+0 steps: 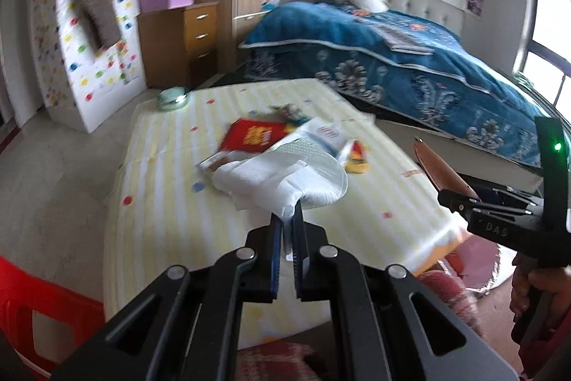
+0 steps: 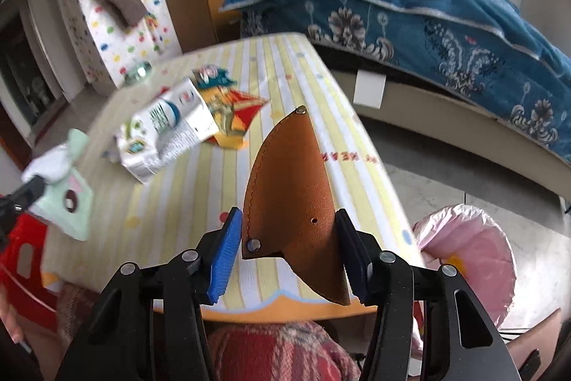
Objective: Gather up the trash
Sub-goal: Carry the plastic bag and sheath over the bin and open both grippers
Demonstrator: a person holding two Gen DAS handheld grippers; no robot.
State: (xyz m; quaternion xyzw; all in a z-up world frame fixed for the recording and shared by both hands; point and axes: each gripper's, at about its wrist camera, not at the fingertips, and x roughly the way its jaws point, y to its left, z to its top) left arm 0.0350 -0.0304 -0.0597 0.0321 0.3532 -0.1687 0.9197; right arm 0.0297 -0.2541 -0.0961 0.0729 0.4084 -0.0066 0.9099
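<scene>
The left hand-held gripper (image 1: 288, 220) is pinched tight on a crumpled white tissue packet (image 1: 271, 174), held above the striped yellow worktop (image 1: 171, 202). The right hand-held gripper (image 2: 285, 238) clamps a brown leather pouch (image 2: 289, 195), long axis pointing forward. The pink-lined bin (image 2: 467, 249) lies right, nearer the right hand.

The right gripper (image 1: 450, 199), seen from the left wrist camera, carries the raised letters "DAS" on its black body. The yellow-striped tablecloth (image 2: 171, 202) has red capitals near its right edge, upside down and partly hidden behind the brown leather sheath (image 2: 289, 195); "HEAR" can be made out. Print on the wrappers is too blurred to read
</scene>
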